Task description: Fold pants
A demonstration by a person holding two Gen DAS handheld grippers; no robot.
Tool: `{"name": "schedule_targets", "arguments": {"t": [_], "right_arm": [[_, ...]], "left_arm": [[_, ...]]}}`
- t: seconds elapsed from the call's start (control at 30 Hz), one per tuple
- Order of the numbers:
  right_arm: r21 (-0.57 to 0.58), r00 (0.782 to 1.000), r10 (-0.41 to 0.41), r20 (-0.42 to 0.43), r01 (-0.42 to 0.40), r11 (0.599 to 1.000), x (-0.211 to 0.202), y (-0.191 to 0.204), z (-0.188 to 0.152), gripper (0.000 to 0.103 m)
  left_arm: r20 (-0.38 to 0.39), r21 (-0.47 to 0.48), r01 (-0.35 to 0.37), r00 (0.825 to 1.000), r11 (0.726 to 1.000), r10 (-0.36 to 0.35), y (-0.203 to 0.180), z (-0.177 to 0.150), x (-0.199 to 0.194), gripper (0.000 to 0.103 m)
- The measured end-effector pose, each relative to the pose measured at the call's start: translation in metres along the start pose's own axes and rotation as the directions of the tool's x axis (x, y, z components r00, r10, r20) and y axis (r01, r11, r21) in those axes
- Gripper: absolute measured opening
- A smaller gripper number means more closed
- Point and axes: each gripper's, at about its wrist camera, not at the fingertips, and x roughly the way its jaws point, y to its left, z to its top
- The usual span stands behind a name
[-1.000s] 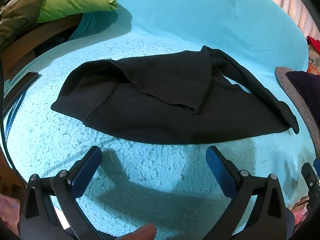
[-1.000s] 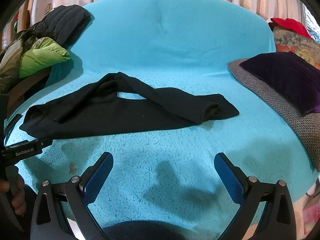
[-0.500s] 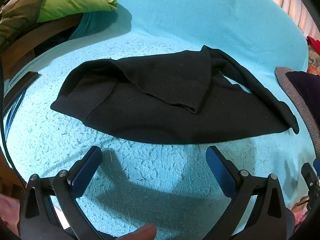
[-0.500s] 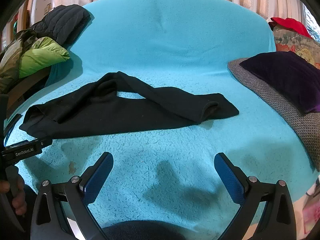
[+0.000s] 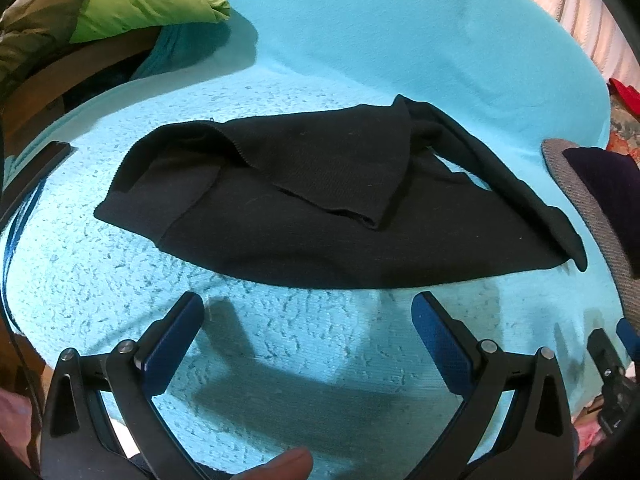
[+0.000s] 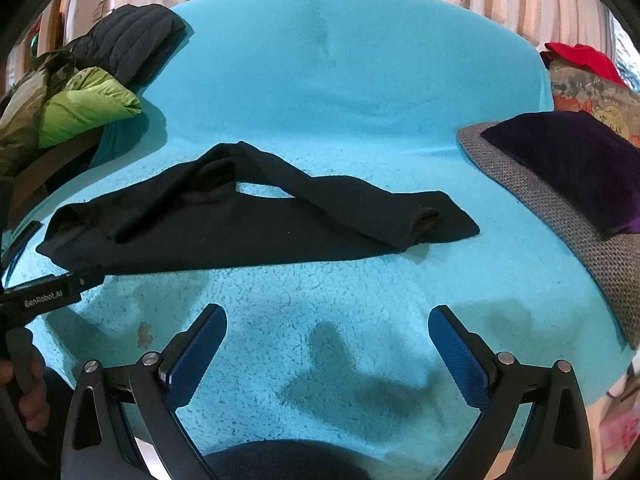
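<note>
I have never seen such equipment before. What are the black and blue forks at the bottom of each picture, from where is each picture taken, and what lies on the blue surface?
The forks are hand-held grippers, tools with two fingers that a person carries, one in each hand. A small wide-angle camera sits on each tool and looks forward along its fingers, so each picture comes from one tool. The left gripper and the right gripper are both open and hold nothing. On the turquoise blanket lie black pants, loosely laid, one leg crossing over the other. At the right side lies a purple cushion, at the left a green jacket. In the right picture, the left tool shows at the left edge.
</note>
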Motion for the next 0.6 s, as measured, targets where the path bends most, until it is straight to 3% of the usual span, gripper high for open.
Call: {"name": "schedule_targets", "arguments": {"t": [0.3, 0.4, 0.6], "right_arm": [[-0.006, 1.0, -0.012, 0.025, 0.012, 1.0, -0.007, 0.005, 0.007, 0.102], [-0.03, 0.998, -0.022, 0.061, 0.024, 0.999, -0.014, 0.008, 0.006, 0.102], [-0.024, 0.999, -0.003, 0.042, 0.004, 1.0, -0.006, 0.004, 0.003, 0.102]], "left_arm": [[0.007, 0.004, 0.066, 0.998, 0.998, -0.066, -0.008, -0.005, -0.014, 0.103], [0.014, 0.025, 0.061, 0.998, 0.998, -0.062, -0.015, -0.007, -0.019, 0.103], [0.018, 0.027, 0.075, 0.997, 0.997, -0.076, -0.018, -0.01, -0.031, 0.103]]}}
